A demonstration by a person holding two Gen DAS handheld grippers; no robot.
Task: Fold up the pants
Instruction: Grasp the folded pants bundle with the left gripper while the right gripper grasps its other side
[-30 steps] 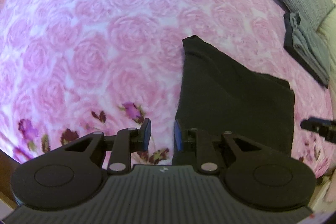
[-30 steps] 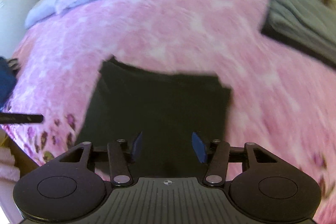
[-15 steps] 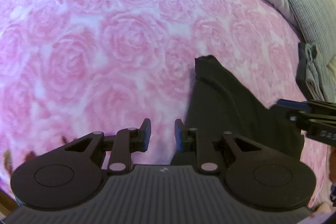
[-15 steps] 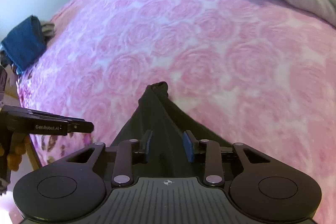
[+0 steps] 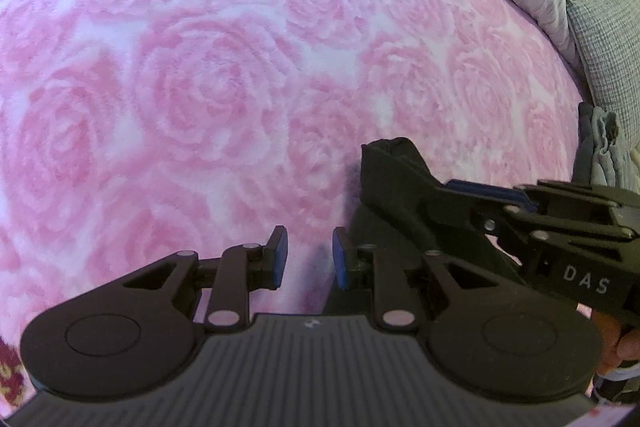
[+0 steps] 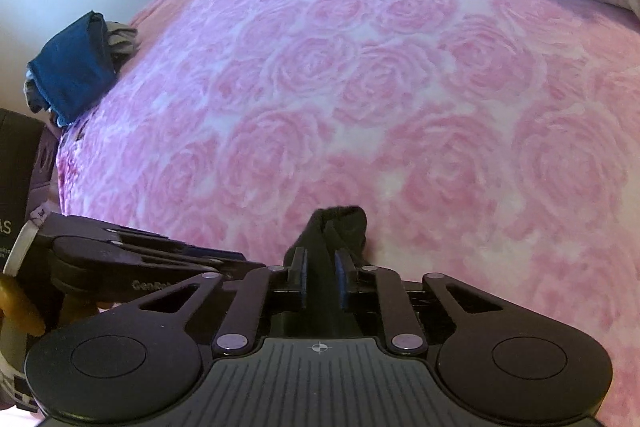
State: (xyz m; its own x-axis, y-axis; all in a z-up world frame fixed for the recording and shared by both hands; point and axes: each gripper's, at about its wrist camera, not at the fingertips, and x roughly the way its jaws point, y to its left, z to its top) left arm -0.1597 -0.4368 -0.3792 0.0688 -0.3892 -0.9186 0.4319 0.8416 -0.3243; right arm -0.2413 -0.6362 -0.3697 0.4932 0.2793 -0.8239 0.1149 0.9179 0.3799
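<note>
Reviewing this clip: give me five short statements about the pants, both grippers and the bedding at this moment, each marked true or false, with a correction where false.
1. The right gripper has black fabric of the pants between its closing jaws. True.
2. The left gripper is clamped on the pants. False: nothing sits between its blue pads; the pants lie just to its right, over the pink rose-patterned blanket.
3. The blanket under the pants is plain grey. False: it is pink with a rose pattern.
4. A folded blue garment lies near the bed's left edge in the right wrist view. True.
5. The pants are spread out flat at full length. False: they are gathered into a narrow bunched fold.
</note>
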